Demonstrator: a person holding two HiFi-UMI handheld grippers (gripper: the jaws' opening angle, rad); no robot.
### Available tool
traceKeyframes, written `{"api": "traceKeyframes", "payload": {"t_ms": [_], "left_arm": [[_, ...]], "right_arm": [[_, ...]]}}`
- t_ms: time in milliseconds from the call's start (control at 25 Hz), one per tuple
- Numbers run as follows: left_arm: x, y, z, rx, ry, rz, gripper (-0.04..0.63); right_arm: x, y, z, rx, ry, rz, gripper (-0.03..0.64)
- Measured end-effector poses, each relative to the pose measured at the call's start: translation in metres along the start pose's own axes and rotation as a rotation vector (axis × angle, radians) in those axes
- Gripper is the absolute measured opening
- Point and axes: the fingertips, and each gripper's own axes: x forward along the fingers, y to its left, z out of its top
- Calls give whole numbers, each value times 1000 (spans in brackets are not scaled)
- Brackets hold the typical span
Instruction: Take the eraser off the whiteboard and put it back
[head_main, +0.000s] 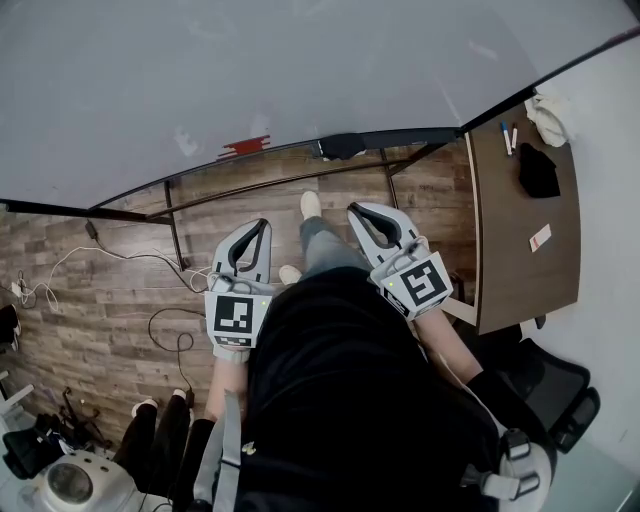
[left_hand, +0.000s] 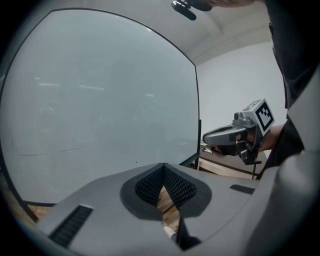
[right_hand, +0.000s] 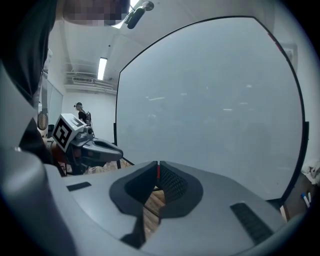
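Note:
The whiteboard fills the top of the head view. On its bottom ledge lies a dark oblong block, seemingly the eraser, with a small red patch further left. My left gripper and right gripper hang side by side below the board, over the floor, apart from it and pointing toward it. In the left gripper view the left gripper has its tips touching, with nothing between them. The right gripper is shut too. A thin red streak shows in the slit at its tips.
A brown table stands at the right with markers, a black cloth and a white cloth. Cables trail over the wood floor at the left. The board's frame legs stand ahead.

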Motion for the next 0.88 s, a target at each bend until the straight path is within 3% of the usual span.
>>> {"api": "traceKeyframes", "payload": {"t_ms": [880], "left_arm": [[-13,0,-2,-11,-8,27,8]], "right_arm": [[-5,3,-11,46,8,-12,25]]}}
